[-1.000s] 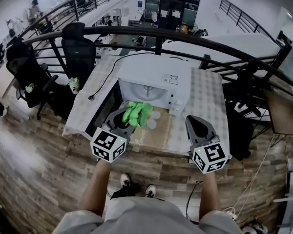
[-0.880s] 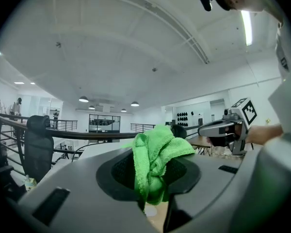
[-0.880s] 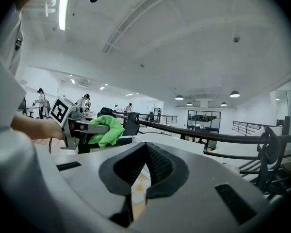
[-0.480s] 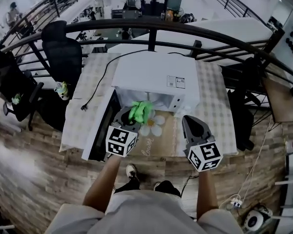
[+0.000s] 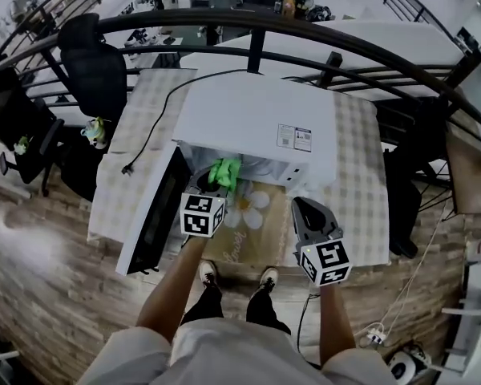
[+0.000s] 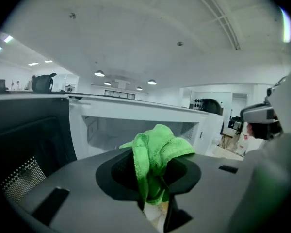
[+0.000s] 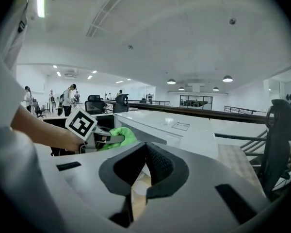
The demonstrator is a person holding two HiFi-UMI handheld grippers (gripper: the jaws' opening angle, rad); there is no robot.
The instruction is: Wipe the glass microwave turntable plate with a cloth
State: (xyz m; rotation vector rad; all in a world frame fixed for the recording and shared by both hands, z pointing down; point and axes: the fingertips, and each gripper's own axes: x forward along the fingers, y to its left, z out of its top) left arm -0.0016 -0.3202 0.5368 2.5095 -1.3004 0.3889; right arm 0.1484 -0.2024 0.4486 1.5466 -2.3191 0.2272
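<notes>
No wiping yet: green cloth point(image 5: 225, 171) at the microwave point(image 5: 256, 127) mouth
Your left gripper point(image 5: 216, 183) pinches it at the open cavity; your right gripper point(image 5: 302, 208) hangs empty, jaws pressed together. The glass plate isn't discernible inside.

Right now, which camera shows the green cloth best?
The left gripper view: the green cloth sits centred and large, clamped in the left gripper. The head view shows it small; the right gripper view, only an edge.
</notes>
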